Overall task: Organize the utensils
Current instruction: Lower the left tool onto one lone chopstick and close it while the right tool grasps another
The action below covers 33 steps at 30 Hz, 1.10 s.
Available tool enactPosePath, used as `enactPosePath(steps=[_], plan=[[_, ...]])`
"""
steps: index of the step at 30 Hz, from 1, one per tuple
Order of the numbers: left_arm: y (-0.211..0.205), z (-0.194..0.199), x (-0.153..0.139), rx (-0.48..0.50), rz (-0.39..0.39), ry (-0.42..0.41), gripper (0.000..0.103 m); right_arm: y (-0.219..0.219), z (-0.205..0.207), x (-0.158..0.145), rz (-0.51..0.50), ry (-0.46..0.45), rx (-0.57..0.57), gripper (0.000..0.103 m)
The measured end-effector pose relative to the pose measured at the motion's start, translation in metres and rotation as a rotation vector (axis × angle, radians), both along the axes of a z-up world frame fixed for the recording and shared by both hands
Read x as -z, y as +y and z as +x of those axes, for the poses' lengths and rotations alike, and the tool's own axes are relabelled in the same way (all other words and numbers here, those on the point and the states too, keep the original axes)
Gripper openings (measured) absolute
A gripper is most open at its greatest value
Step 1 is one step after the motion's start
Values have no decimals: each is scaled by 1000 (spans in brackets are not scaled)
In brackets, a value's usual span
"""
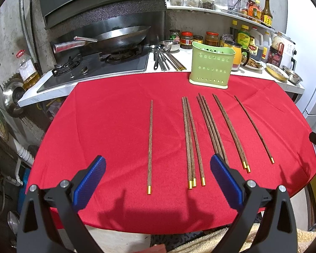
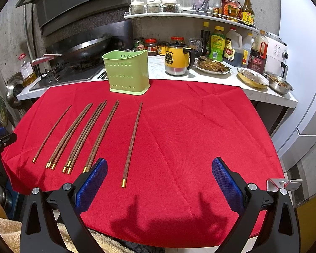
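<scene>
Both grippers, left gripper (image 1: 158,178) and right gripper (image 2: 159,179), spread wide, holding nothing. Wooden chopsticks (image 1: 189,143) lie on red cloth (image 1: 107,126) in front of green holder (image 1: 211,67), well apart from it.

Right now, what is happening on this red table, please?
A person holds two grippers, left gripper and right gripper, both open and empty above the near edge of the red tablecloth. The wooden chopsticks lie in a row, untouched. The green utensil holder stands at the far edge; no chopstick shows in it.
</scene>
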<state>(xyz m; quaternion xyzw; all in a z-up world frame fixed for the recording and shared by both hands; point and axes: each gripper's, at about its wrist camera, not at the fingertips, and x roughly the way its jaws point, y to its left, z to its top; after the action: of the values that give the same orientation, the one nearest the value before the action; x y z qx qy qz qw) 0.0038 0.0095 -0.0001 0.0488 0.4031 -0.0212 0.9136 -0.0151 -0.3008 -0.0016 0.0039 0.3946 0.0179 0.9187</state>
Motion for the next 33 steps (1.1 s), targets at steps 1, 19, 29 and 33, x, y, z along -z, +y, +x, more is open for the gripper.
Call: enactPosePath(steps=[1, 19, 29, 33], plan=[[0, 0, 0, -1, -1, 1, 97, 1, 1, 1, -1, 1, -1, 97], [26, 29, 58, -73, -2, 51, 95, 19, 35, 51, 55, 38, -26, 97], [29, 50, 80, -44, -52, 110, 80, 35, 60, 67, 17, 59, 3, 97], [31, 56, 85, -39, -45, 116, 70, 39, 71, 71, 12, 72, 10, 96]])
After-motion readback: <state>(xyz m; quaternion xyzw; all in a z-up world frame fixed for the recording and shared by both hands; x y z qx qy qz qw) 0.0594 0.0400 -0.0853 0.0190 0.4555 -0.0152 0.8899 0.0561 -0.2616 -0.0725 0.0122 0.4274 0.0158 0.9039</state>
